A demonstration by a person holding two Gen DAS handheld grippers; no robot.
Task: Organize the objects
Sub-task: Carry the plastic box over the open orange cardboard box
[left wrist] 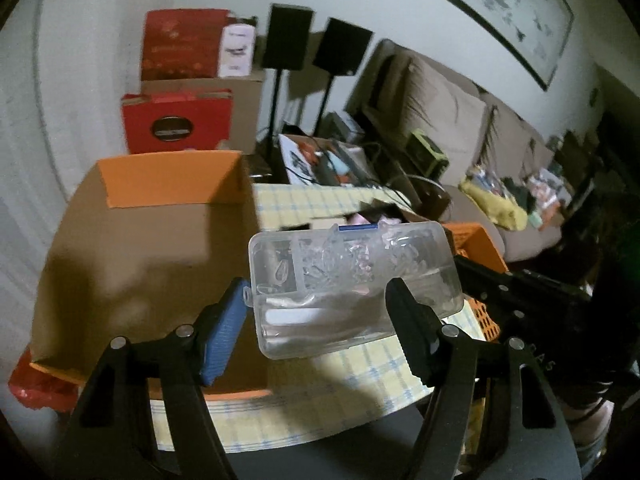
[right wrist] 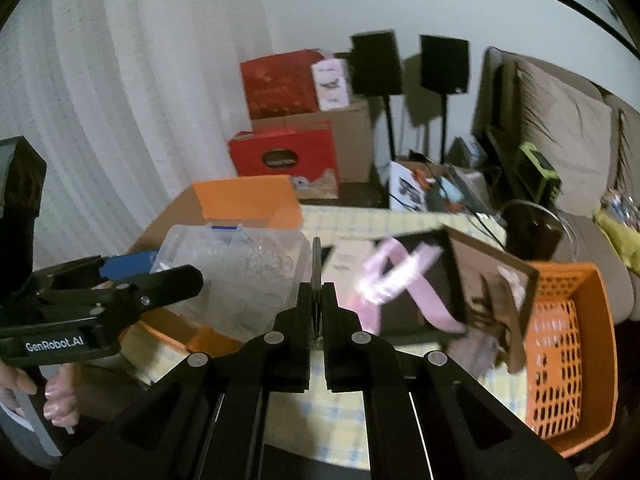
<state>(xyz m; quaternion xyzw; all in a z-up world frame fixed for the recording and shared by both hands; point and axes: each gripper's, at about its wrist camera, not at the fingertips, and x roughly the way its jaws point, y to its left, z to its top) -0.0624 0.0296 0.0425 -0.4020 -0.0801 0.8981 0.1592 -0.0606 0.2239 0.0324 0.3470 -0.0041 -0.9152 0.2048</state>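
Clear plastic case (left wrist: 352, 288), long axis crosswise, sits between the left gripper (left wrist: 320, 320) jaws, seemingly gripped; right gripper (right wrist: 316, 312) jaws closed.

The big cardboard box (left wrist: 140, 256) filled the table's left side, and its orange flap (left wrist: 172, 180) stood up. Right of the box lay a bare strip of checked cloth (left wrist: 320, 200). Further right of the box, a brown tray (right wrist: 424, 280) and an orange basket (right wrist: 568, 344) blocked the way.
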